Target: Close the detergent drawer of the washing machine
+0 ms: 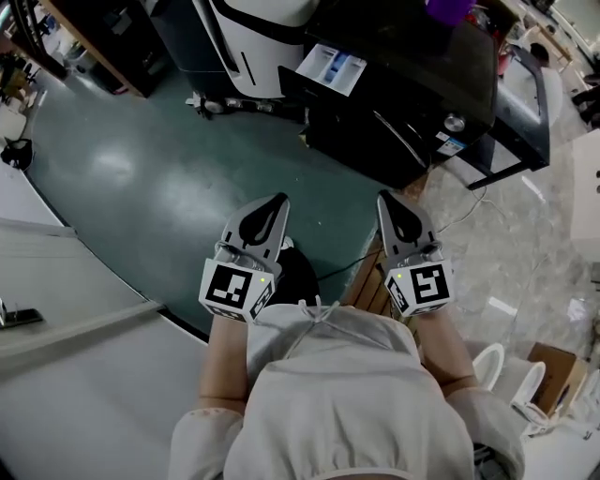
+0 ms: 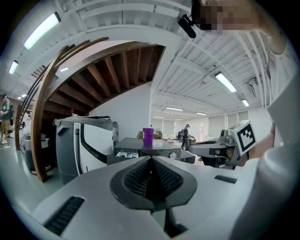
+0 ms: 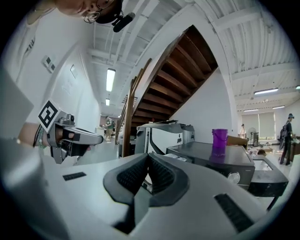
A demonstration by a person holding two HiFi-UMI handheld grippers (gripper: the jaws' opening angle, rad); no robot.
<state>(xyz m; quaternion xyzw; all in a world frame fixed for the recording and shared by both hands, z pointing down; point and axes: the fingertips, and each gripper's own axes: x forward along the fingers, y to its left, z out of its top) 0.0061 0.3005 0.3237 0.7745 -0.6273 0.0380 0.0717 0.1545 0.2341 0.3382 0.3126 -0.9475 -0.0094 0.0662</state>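
The black washing machine [image 1: 403,84] stands ahead on the floor, well beyond both grippers. Its detergent drawer [image 1: 330,67] juts out from the top left corner, white and blue inside. A purple cup [image 1: 450,9] sits on the machine's top. My left gripper [image 1: 277,201] and right gripper [image 1: 387,199] are held side by side close to my body, both shut and empty, pointing towards the machine. The left gripper view shows the drawer [image 2: 126,154] and the cup [image 2: 148,136] far ahead. The right gripper view shows the drawer [image 3: 174,157] just past the jaws.
The washer's round door [image 1: 527,94] hangs open to the right. A white and grey machine [image 1: 253,37] stands left of the washer. A wooden staircase [image 3: 183,61] rises behind. A white table [image 1: 56,281] lies at my left, and a cable [image 1: 347,267] and wooden pallet [image 1: 370,281] lie near my feet.
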